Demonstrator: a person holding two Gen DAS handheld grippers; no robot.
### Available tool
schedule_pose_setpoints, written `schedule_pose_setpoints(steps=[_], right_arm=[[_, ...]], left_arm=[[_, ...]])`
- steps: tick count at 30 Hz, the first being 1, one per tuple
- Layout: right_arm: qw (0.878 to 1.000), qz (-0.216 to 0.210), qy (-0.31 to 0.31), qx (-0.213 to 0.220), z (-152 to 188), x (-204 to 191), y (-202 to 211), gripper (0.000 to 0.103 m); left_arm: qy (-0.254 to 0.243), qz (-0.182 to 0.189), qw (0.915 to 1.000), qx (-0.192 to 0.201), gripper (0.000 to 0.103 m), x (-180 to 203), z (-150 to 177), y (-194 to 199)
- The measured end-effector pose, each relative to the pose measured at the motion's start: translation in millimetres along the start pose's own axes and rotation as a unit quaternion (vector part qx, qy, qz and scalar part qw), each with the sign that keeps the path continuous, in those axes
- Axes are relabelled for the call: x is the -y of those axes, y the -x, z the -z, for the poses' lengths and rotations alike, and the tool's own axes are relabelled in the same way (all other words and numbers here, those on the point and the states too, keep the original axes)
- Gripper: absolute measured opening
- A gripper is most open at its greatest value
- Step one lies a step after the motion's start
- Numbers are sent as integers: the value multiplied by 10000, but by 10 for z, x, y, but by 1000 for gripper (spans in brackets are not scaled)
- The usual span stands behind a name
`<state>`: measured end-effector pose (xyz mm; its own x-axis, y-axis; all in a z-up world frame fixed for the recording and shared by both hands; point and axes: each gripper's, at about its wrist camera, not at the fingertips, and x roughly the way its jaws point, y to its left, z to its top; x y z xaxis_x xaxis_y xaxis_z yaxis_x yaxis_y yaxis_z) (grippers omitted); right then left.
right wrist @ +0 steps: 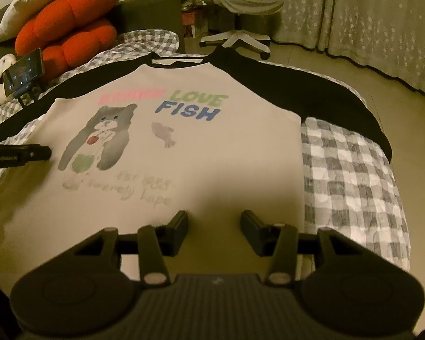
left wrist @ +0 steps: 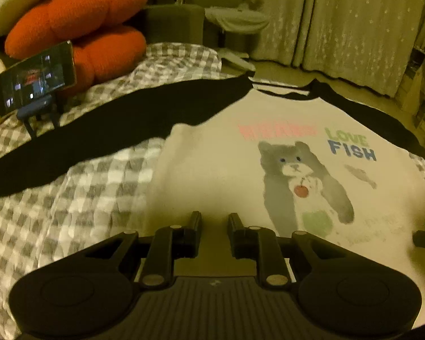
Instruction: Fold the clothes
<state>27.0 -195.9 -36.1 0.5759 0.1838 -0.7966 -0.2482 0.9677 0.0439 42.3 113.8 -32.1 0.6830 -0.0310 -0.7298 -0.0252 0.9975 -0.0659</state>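
On the bed (right wrist: 351, 175), spread flat over a grey-and-white check cover: one shirt (right wrist: 226, 153), front up, collar at the far side.

Left tool (left wrist: 214, 221): jaws parted by a narrow gap, nothing between them; tips sit just above the shirt's lower hem area, left of the print. Contact with the cloth cannot be told. Its black body also shows at the left edge of the right wrist view, beside the cat.

Right tool (right wrist: 214, 221): jaws wider apart than the left, empty; tips over the lower right part of the shirt body, near its right side seam. Contact cannot be told.

Shirt, detail: cream body, black raglan sleeves (right wrist: 311, 87) and black neck trim. Both sleeves lie stretched outward, the left one running across the cover toward the phone, the right one draping toward the bed's edge. Print: pink word, blurred; green "LOVE"; blue "FISH" (right wrist: 188, 112); grey cat (right wrist: 107, 138) holding a red round item; small grey fish (right wrist: 163, 133); faint lines of script below, only partly legible. Body lies smooth, no folds made.

Other items, left to right: phone (left wrist: 35, 80) on a small stand, screen lit, on the cover; orange cushion (left wrist: 76, 19) behind it; office chair (right wrist: 238, 8) on the floor beyond the bed; star-patterned curtain (right wrist: 382, 17) at the far right.
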Motion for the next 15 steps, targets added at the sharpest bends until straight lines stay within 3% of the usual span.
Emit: schedule_pose_setpoints(steps=[15], right_arm=[[10000, -5, -28, 31, -626, 16, -484, 49]], left_arm=[[225, 65, 9997, 84, 20, -177, -280, -278]])
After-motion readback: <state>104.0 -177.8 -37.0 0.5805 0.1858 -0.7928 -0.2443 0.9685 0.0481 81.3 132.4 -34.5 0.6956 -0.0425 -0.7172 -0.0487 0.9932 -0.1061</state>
